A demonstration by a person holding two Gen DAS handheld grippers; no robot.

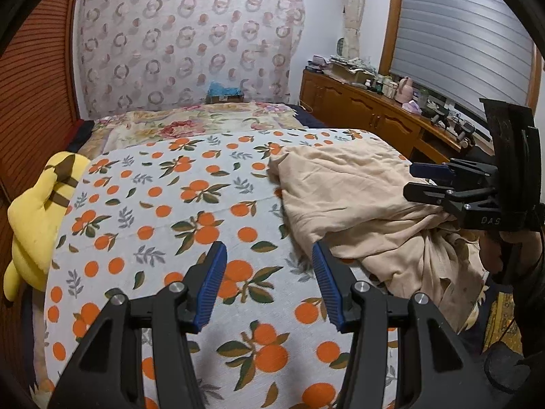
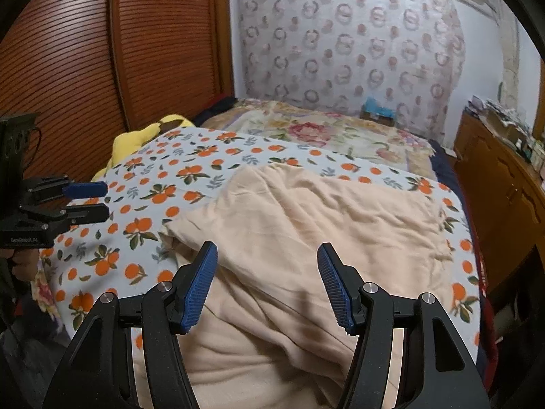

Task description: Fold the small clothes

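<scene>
A beige garment lies crumpled on the orange-print bedspread; in the right wrist view it spreads across the middle. My left gripper is open and empty above the bedspread, left of the garment. My right gripper is open and empty, hovering over the garment's near part. The right gripper also shows at the right edge of the left wrist view, and the left gripper at the left edge of the right wrist view.
A yellow plush toy lies at the bed's left edge by a slatted wooden wardrobe. A floral blanket covers the far bed. A cluttered wooden sideboard stands on the right.
</scene>
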